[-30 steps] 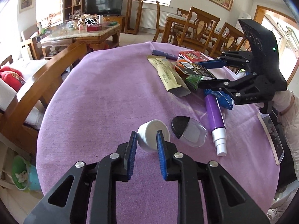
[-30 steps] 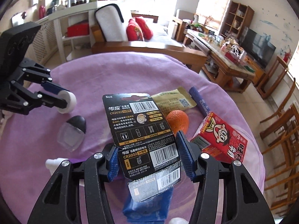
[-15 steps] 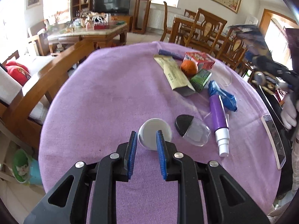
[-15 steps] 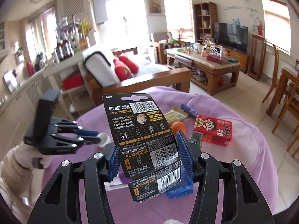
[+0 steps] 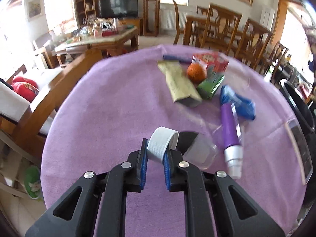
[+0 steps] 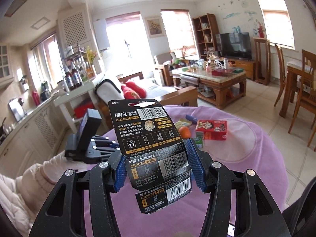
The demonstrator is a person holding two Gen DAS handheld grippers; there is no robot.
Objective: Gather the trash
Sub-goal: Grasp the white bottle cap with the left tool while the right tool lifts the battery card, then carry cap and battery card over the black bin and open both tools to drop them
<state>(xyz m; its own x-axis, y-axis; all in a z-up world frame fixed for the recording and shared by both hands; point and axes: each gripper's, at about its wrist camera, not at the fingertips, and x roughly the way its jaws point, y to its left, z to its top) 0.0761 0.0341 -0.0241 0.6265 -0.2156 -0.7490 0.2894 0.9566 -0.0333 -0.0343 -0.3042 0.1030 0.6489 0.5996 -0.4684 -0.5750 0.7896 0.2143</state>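
Left gripper (image 5: 155, 154) clamped on tilted white bottle cap (image 5: 162, 146) above purple tablecloth (image 5: 118, 102), right gripper (image 6: 157, 165) closed on black battery card (image 6: 152, 138), orange (image 5: 196, 73) beyond.

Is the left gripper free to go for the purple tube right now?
Probably not: the left gripper is shut on the white cap. The purple tube lies uncovered on the cloth, so the path looks free.

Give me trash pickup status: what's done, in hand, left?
Done: nothing visibly binned yet.

In hand: left gripper is shut on the white bottle cap, lifted off the purple tablecloth; right gripper is shut on the CR2032 battery card.

Left: purple tube, blue wrapper, green packet, beige pouch, red box, clear black-capped container.
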